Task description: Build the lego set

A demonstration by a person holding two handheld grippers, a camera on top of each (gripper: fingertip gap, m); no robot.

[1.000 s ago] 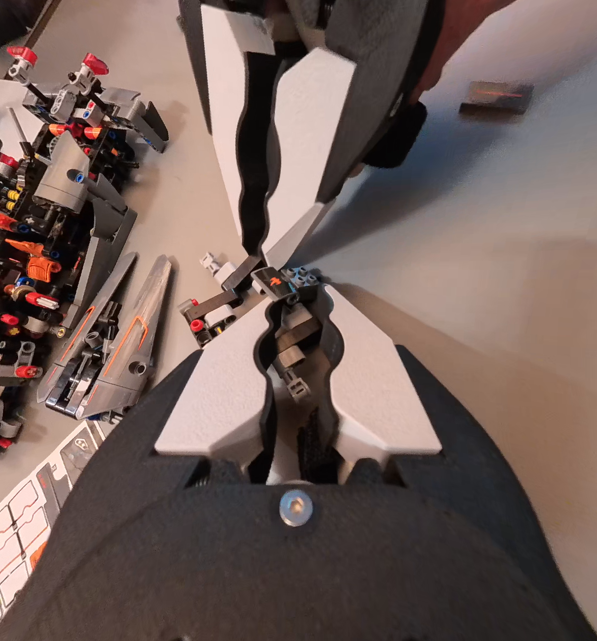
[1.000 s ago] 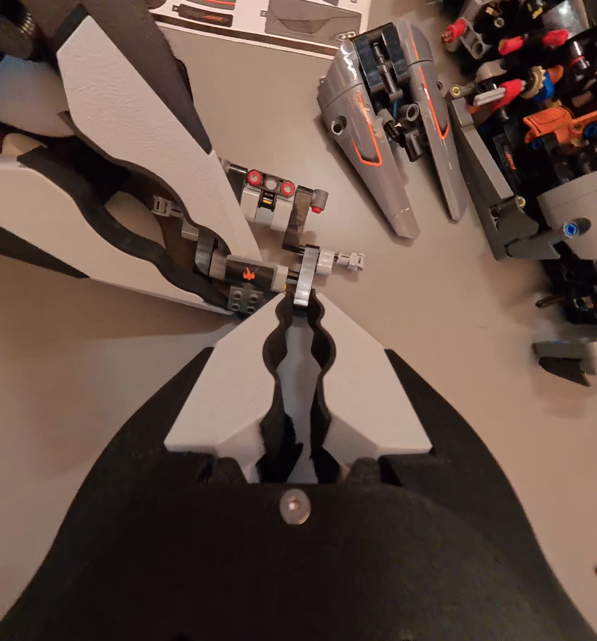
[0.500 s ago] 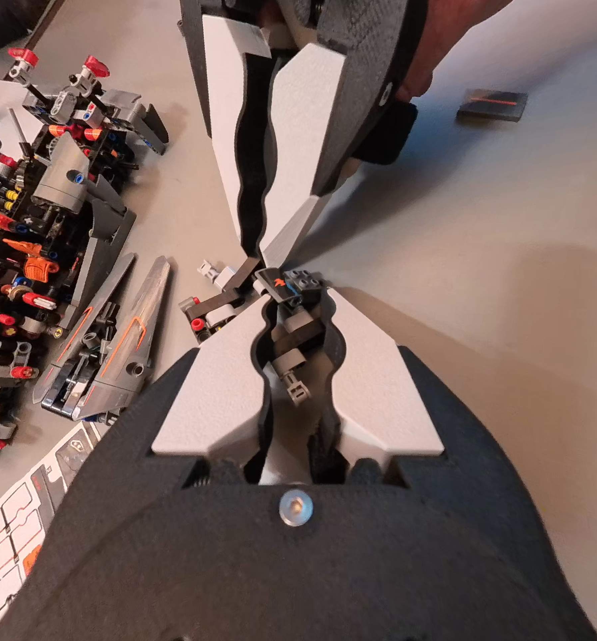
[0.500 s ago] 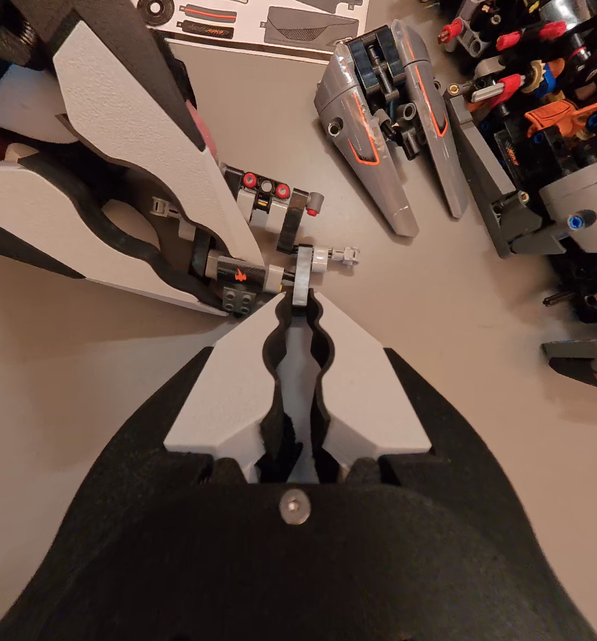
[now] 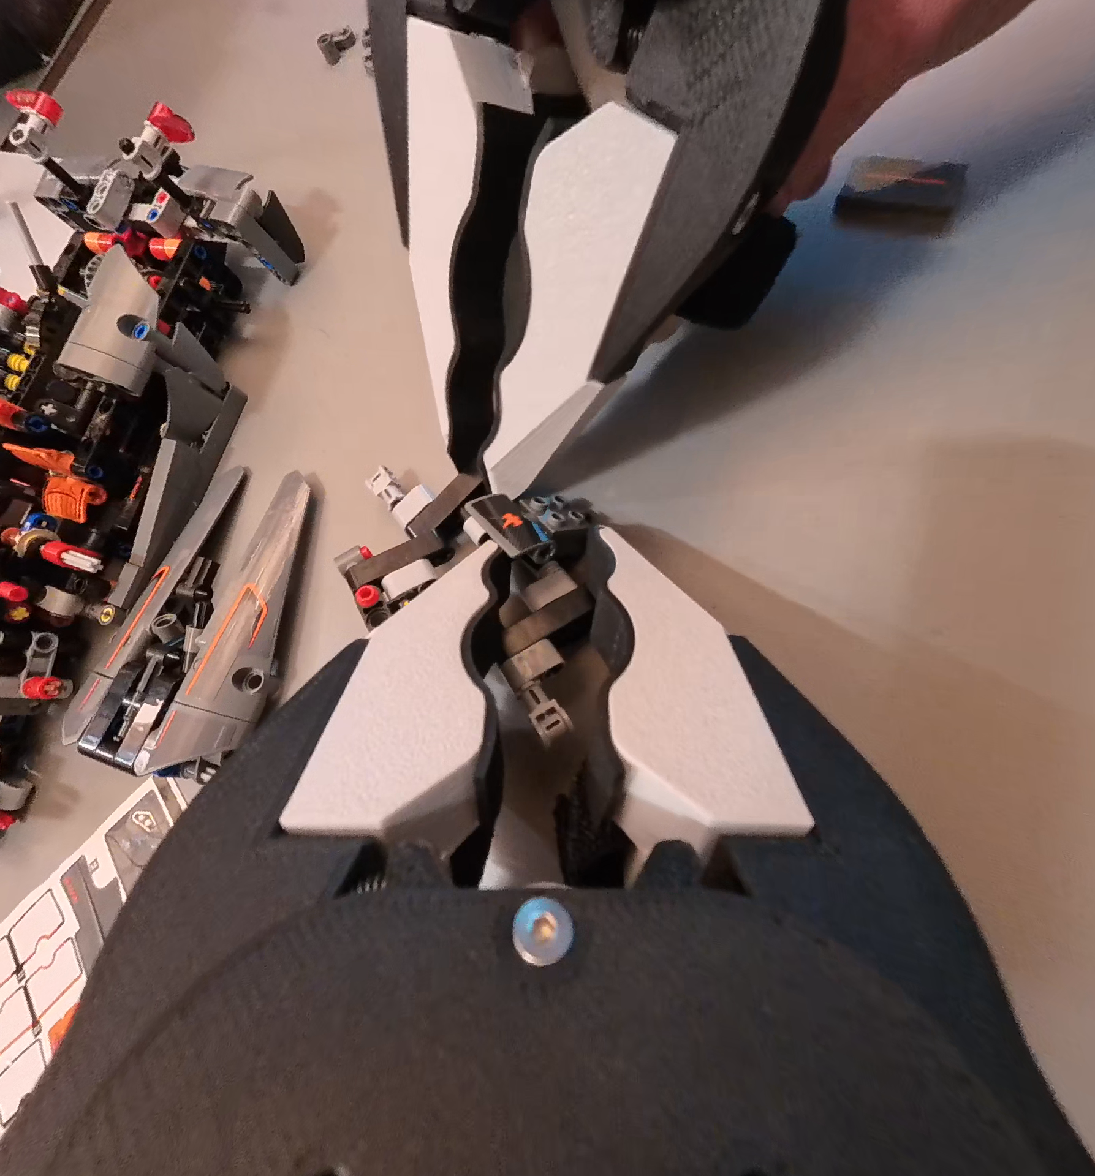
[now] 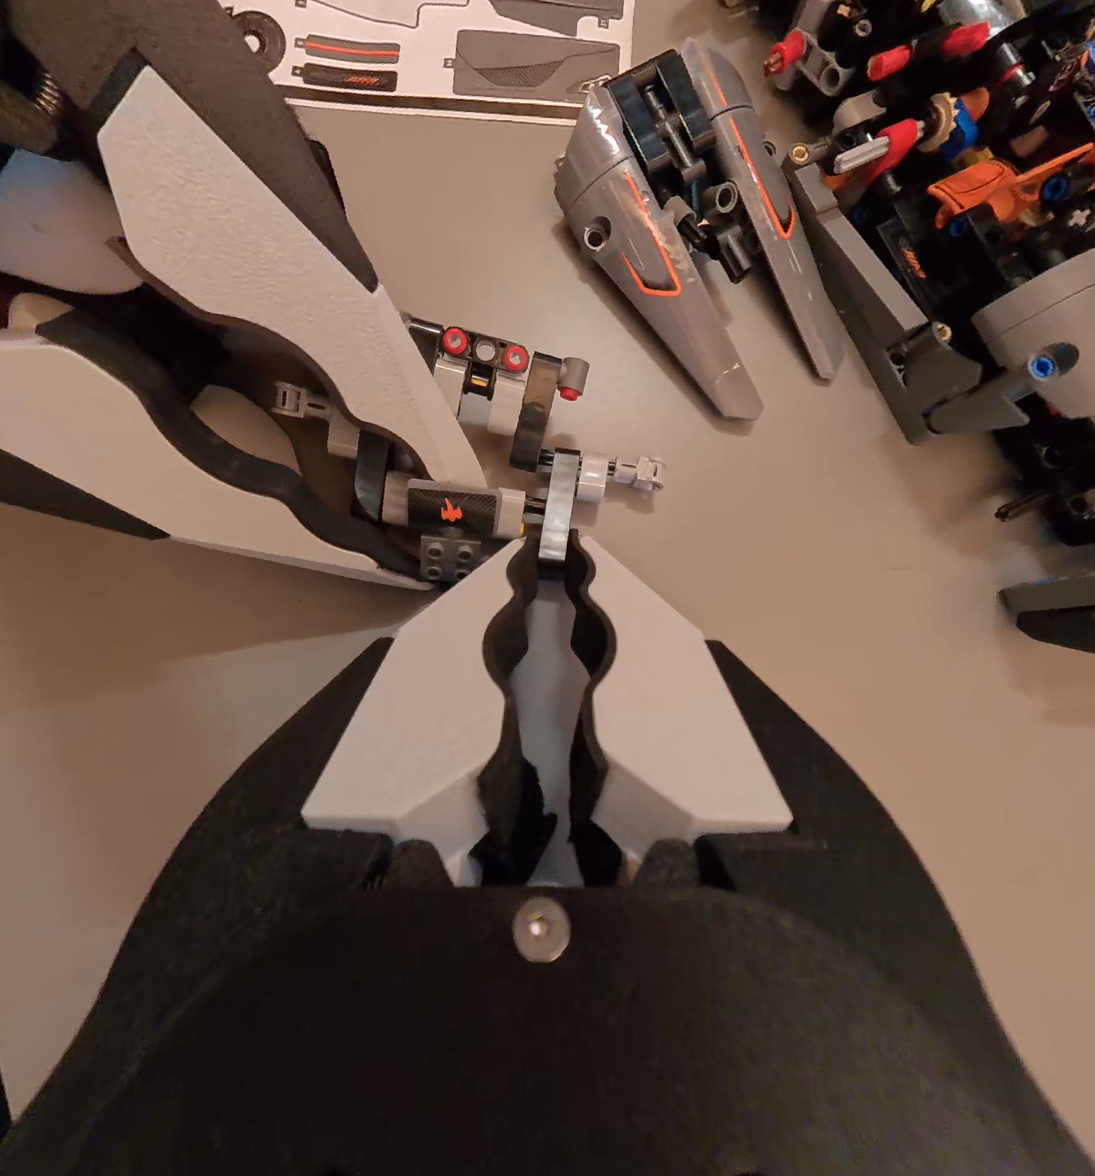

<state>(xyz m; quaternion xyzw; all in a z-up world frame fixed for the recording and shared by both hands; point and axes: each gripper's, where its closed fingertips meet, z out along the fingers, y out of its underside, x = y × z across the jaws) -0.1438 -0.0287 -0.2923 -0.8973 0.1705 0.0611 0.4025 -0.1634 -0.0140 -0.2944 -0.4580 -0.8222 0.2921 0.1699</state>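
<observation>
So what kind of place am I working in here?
Probably a hobby or work table indoors: a half-built Lego vehicle, loose grey body panels and a sticker sheet lie on one plain beige surface.

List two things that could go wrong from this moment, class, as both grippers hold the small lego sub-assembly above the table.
1. The right gripper pinches only the tip of a thin grey liftarm; a twist might pop it off its axle.
2. The left gripper clamps the sub-assembly unevenly, so it may slip and fall to the table, perhaps scattering pieces toward the grey pointed panels.
</observation>
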